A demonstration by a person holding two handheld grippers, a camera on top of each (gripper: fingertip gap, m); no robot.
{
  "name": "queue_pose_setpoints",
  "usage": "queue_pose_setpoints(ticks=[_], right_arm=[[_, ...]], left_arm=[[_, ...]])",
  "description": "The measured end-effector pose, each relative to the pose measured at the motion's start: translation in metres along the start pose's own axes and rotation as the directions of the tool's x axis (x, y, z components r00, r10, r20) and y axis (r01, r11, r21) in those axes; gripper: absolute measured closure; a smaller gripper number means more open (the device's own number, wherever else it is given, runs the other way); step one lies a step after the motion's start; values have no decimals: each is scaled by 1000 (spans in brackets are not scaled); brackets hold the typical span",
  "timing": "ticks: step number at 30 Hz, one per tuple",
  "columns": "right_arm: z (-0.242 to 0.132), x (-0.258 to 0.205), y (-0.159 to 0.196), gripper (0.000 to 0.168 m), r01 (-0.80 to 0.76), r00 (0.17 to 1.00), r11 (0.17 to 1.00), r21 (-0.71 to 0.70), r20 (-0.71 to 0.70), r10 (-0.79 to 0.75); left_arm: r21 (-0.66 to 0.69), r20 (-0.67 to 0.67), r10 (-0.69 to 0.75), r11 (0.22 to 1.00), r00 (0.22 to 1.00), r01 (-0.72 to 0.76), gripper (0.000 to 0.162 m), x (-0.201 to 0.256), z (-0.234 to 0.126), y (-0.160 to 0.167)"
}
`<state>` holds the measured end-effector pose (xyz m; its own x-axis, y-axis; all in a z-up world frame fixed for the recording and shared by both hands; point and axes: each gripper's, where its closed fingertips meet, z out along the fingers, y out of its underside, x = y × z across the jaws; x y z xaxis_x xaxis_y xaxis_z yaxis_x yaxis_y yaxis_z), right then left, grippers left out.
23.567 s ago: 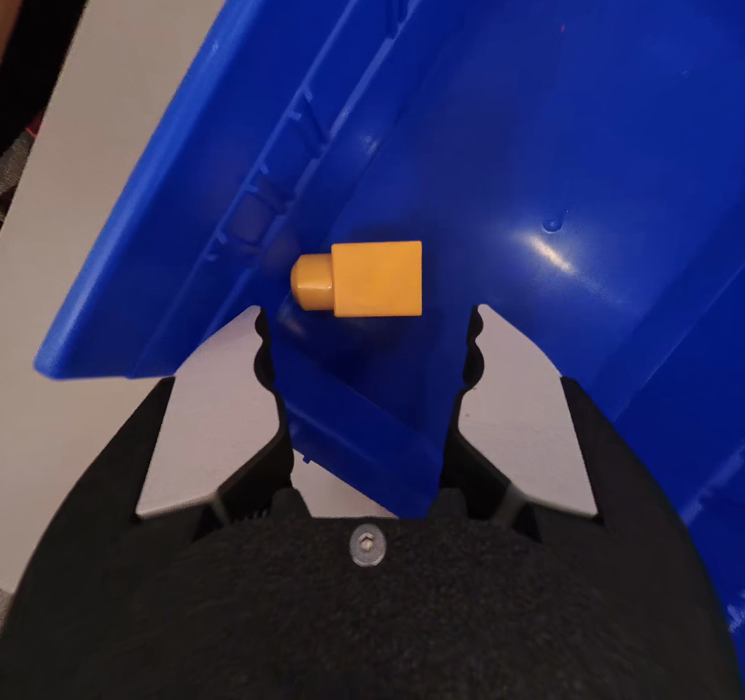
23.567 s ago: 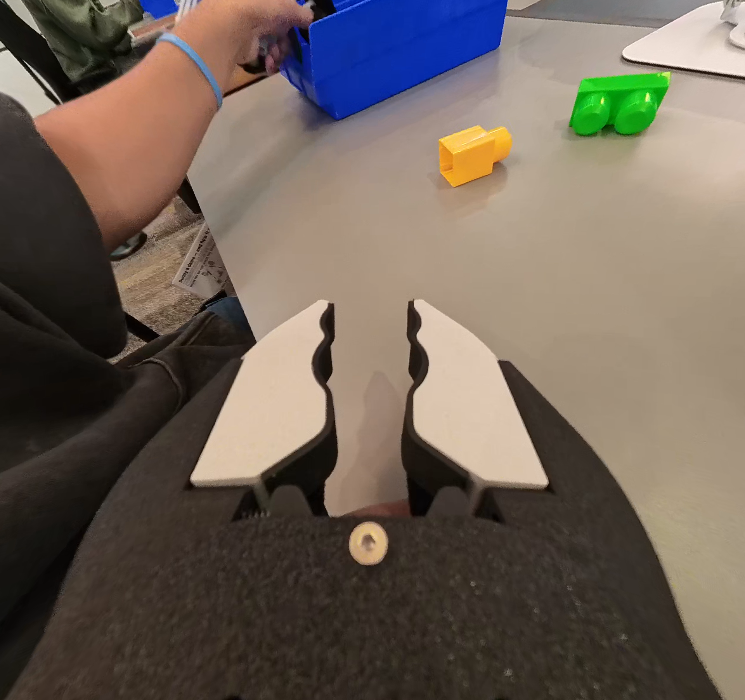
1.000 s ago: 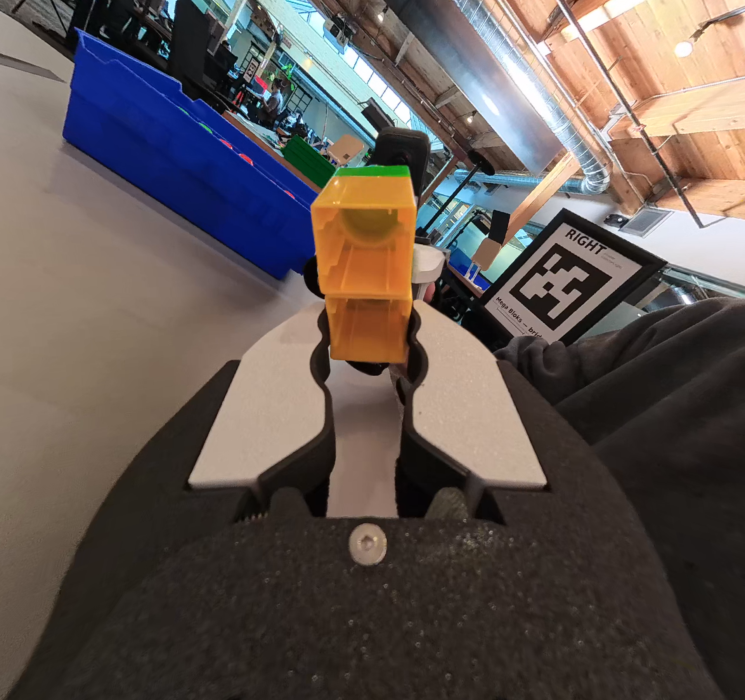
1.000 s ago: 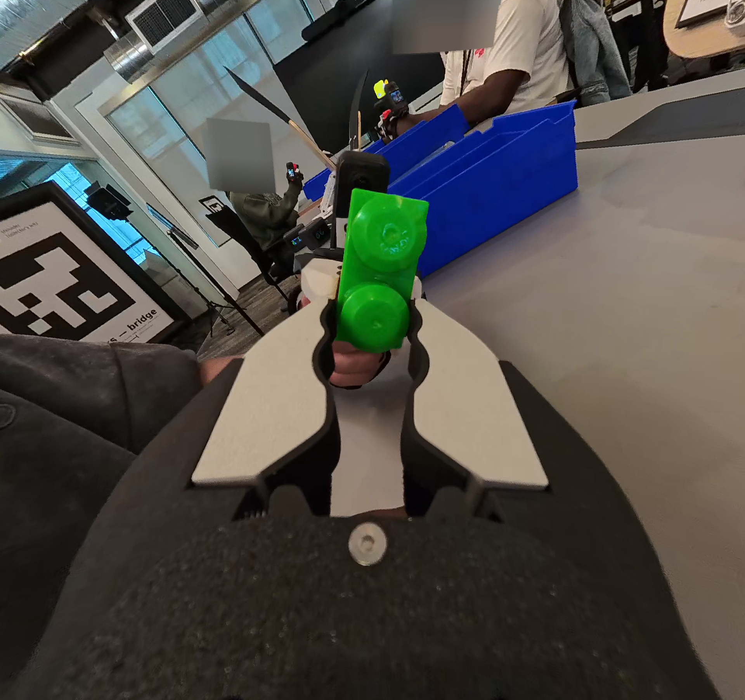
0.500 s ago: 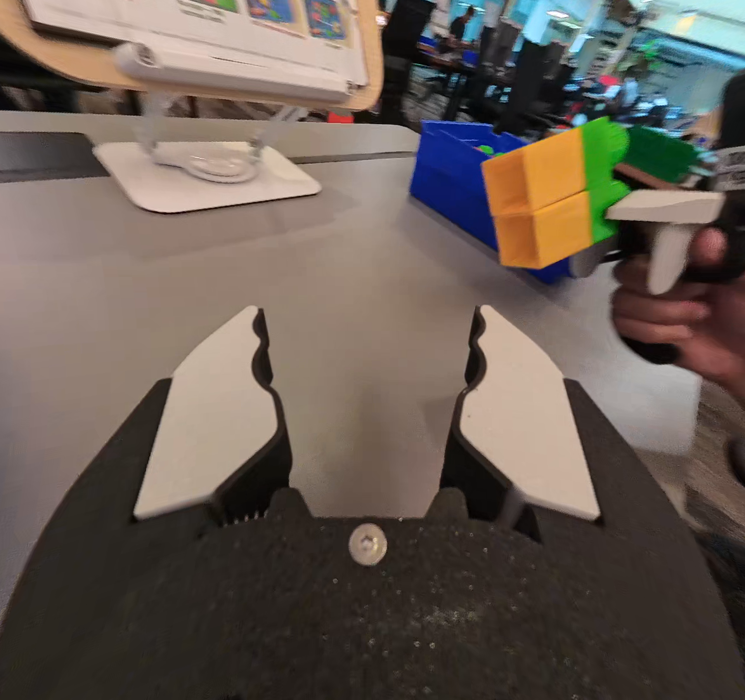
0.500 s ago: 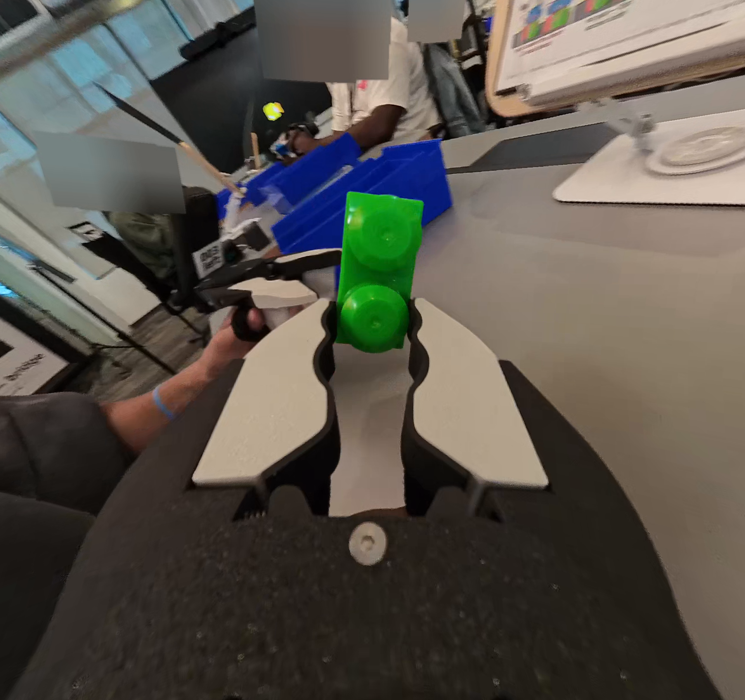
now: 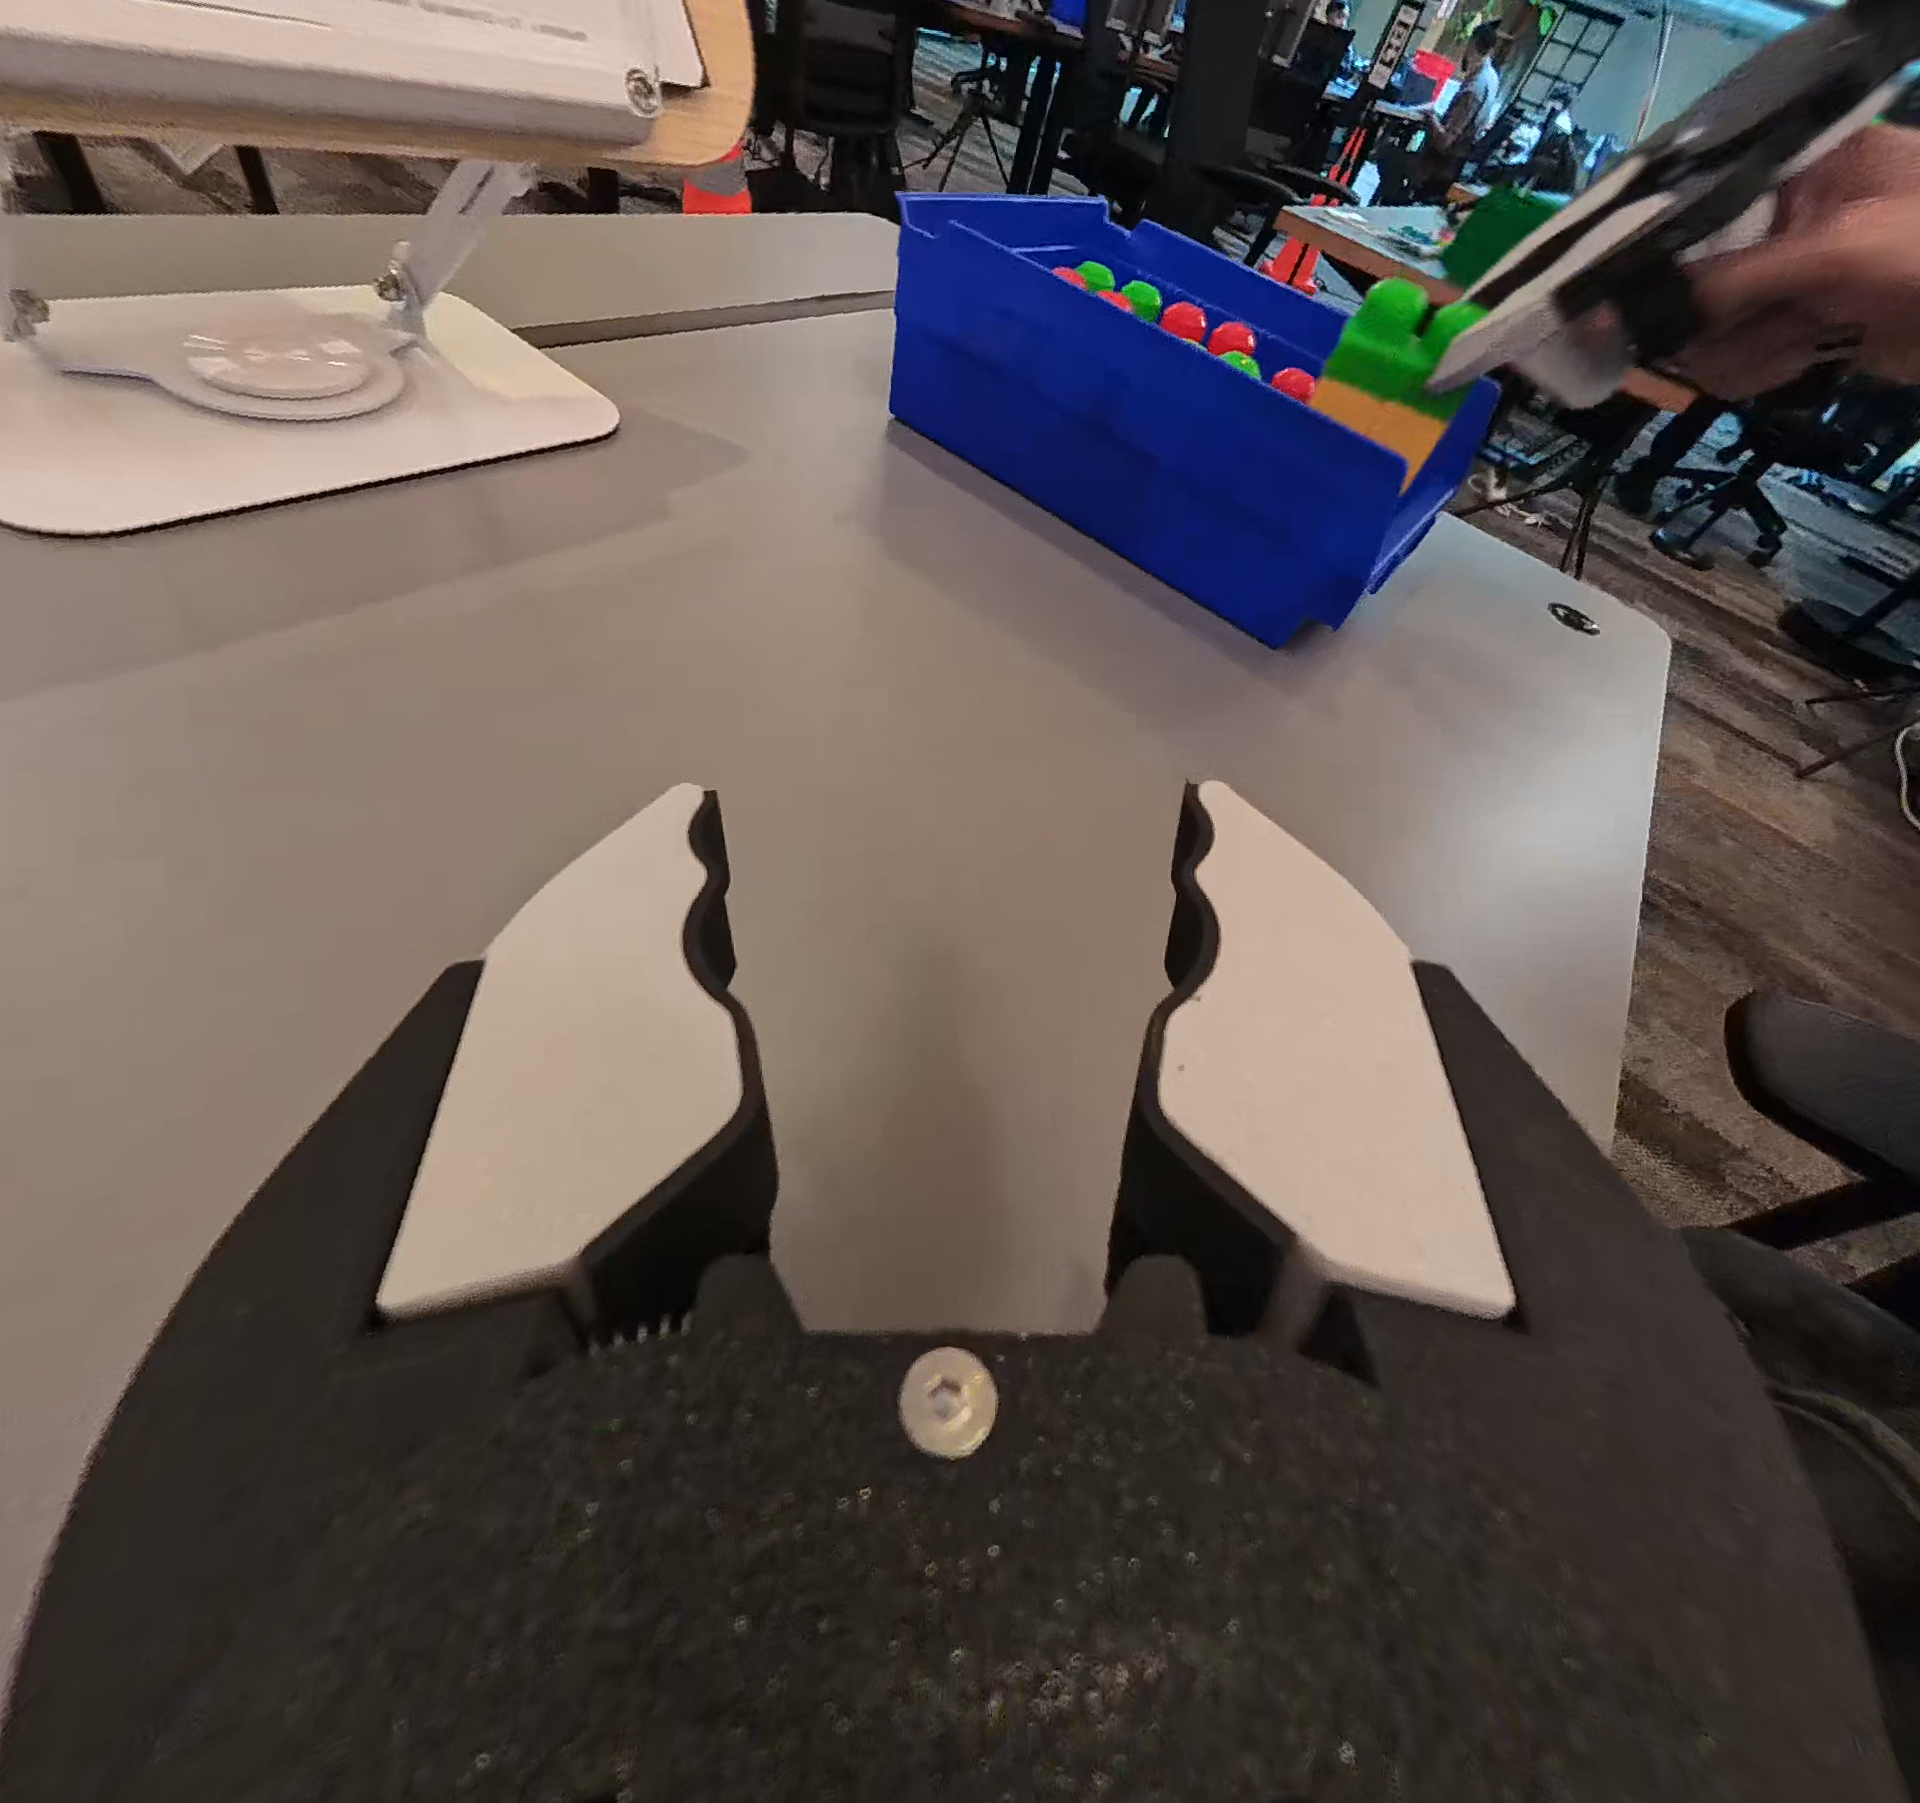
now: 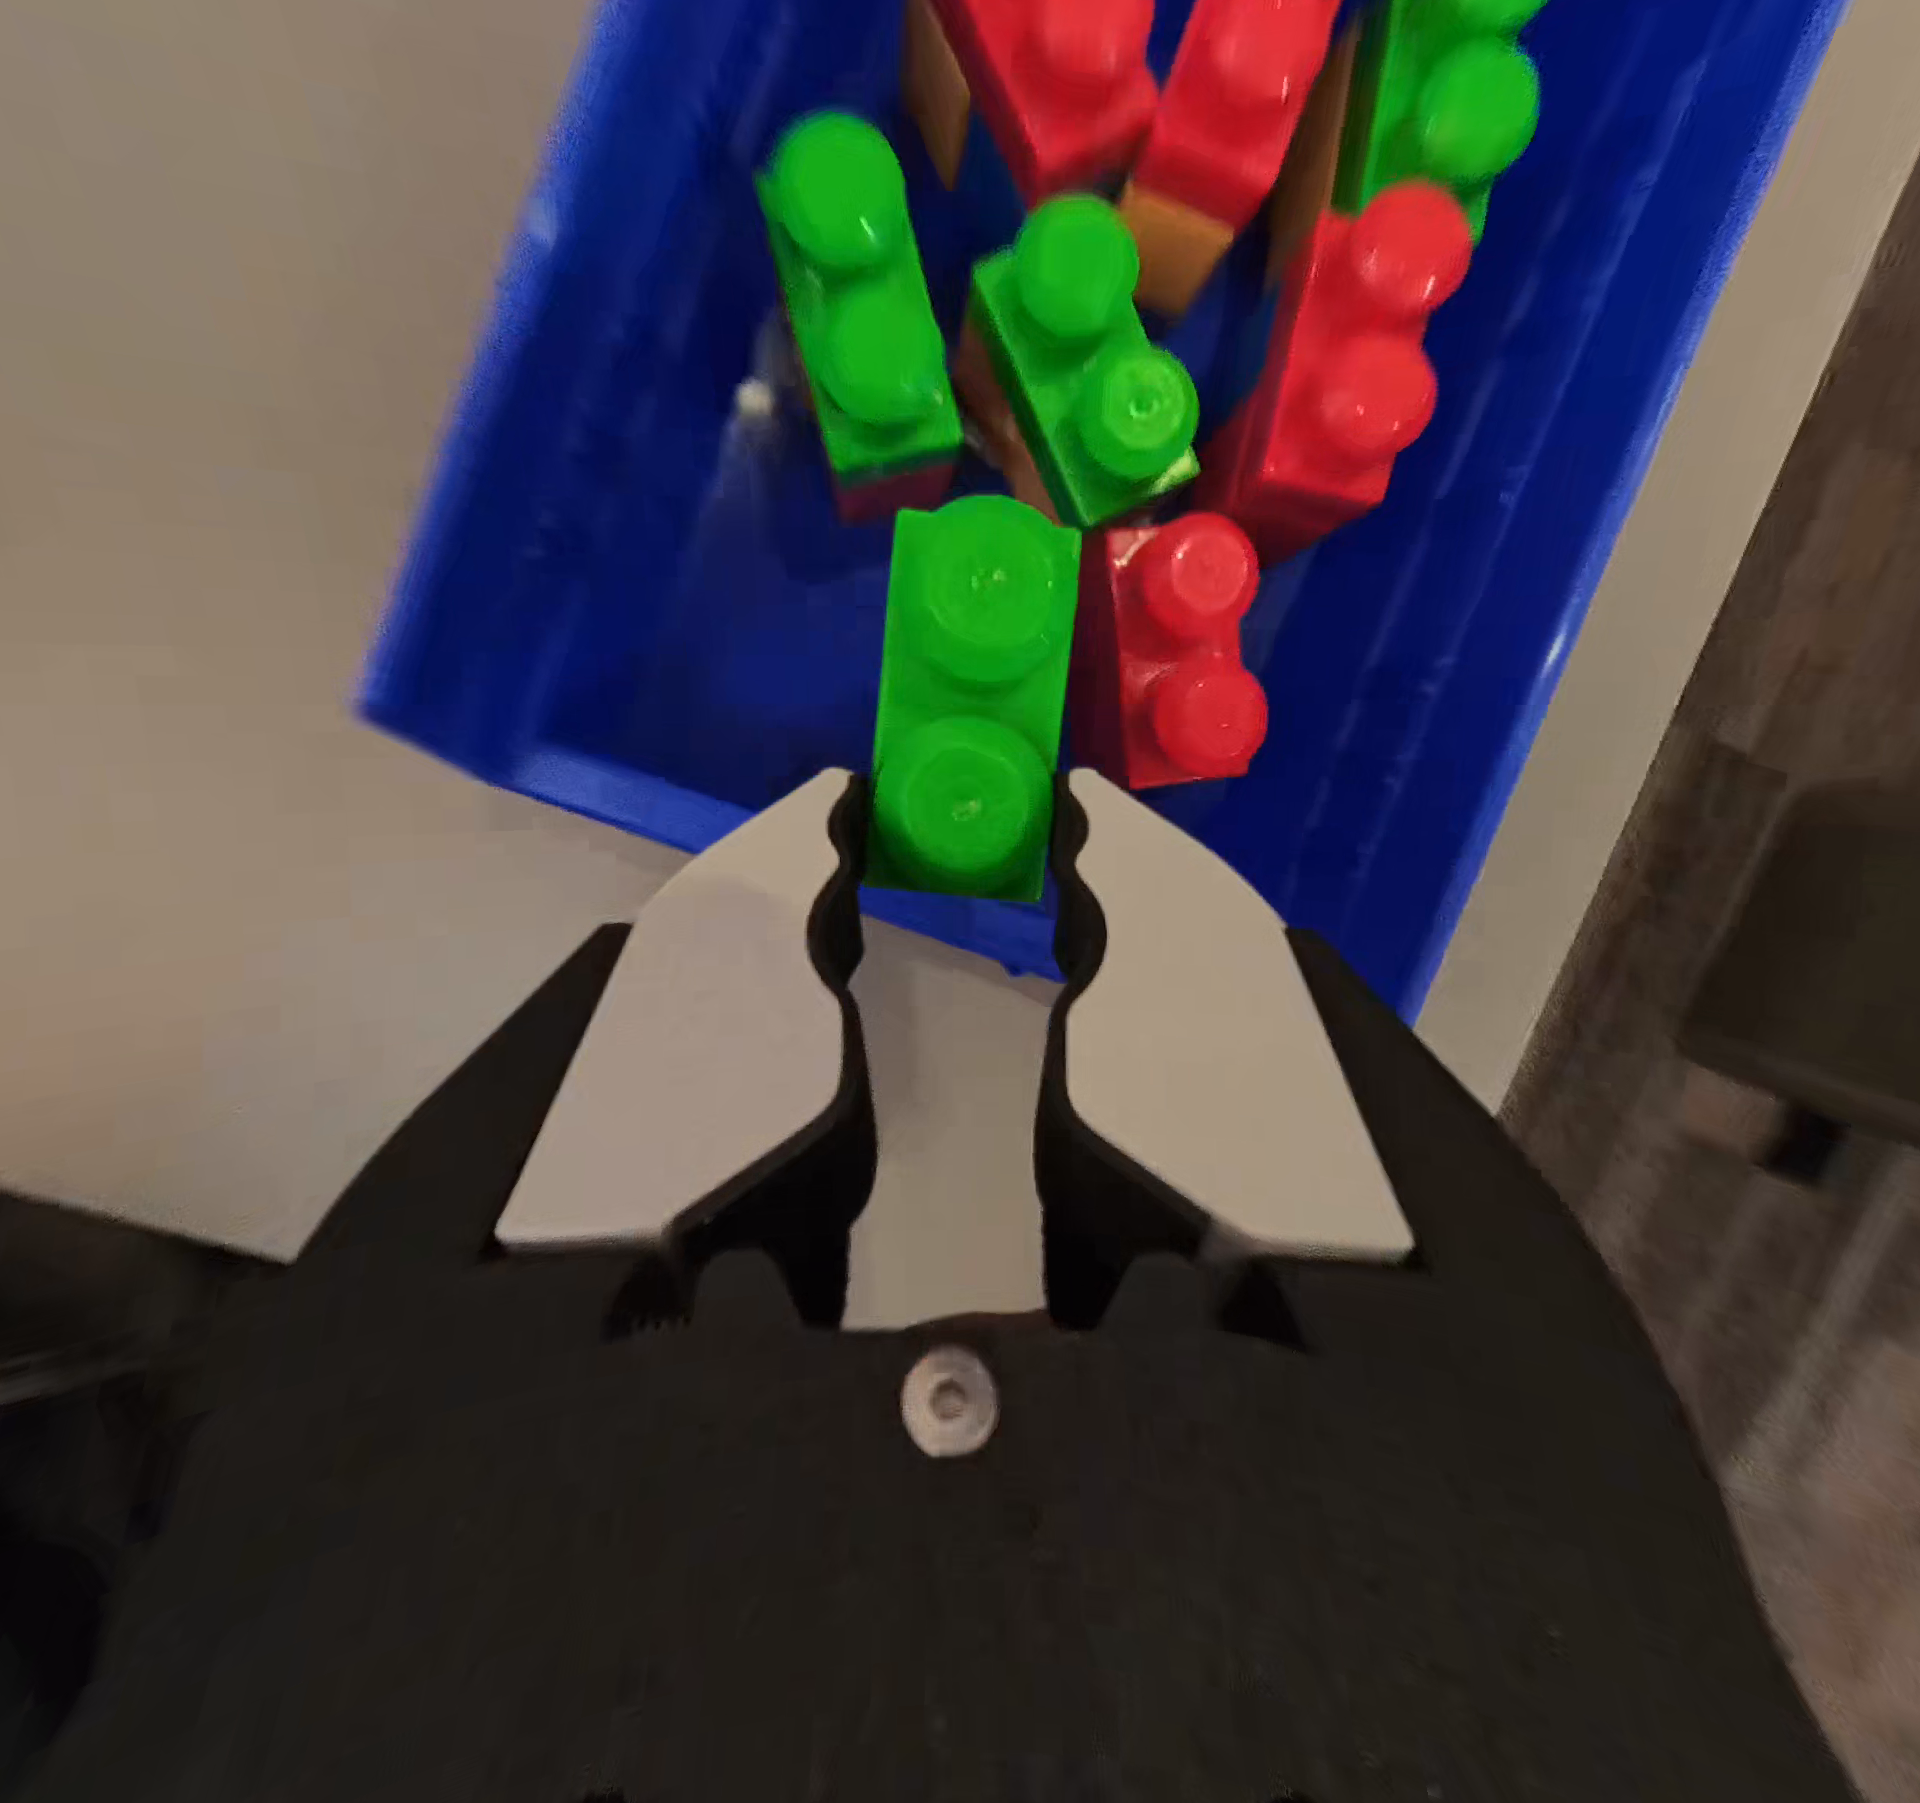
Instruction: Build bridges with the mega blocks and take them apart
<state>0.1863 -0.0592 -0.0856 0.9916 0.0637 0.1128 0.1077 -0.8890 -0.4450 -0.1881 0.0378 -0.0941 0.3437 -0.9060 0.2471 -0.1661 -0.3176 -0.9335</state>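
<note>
Right gripper [image 8: 956, 818] w/ jaws closed on near end of a green two-stud plastic mega block [image 8: 971, 693], orange blocks snapped beneath, held over the blue plastic bin [image 8: 582, 465] of red and green blocks. Likely light, rigid, smooth-sided; flat side walls near one stud give best hold. Studs face the camera; long axis runs away from the jaws. Left gripper [image 7: 951, 818] wide open, empty, above grey counter [image 7: 520, 714].

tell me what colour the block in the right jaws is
Bright green block, with two round studs on top; the right wrist view shows it best.
</note>
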Motion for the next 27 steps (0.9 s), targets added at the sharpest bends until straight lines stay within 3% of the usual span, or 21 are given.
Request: queue_pose_setpoints(ticks=[6,10,14,17,21,24,27], right_arm=[[53,0,-6,135,-1,999,989,-151,32,6],[66,-4,-3,126,-41,998,992,-121,40,46],[56,-4,-12,110,-87,996,996,-5,34,87],[-2,-12,-36,106,-87,995,968,237,-33,97],[-78,-109,-63,107,-81,994,738,670,110,9],[-73,-197,-51,109,-180,961,590,787,268,-65],[-41,-262,-27,109,-249,928,574,780,362,-89]], left_arm=[[-19,-23,19,1000,1000,-20,86,9,1,-1],[-9,-2,14,1000,1000,-14,86,4,-3,-2],[33,62,41,999,997,-43,87,-9,-11,-4],[68,96,32,997,995,-39,89,-16,-21,-9],[176,205,26,982,978,-63,84,-26,-51,-17],[234,348,31,965,937,-119,85,-30,-83,-15],[259,461,-8,958,887,-126,81,-23,-117,-4]])
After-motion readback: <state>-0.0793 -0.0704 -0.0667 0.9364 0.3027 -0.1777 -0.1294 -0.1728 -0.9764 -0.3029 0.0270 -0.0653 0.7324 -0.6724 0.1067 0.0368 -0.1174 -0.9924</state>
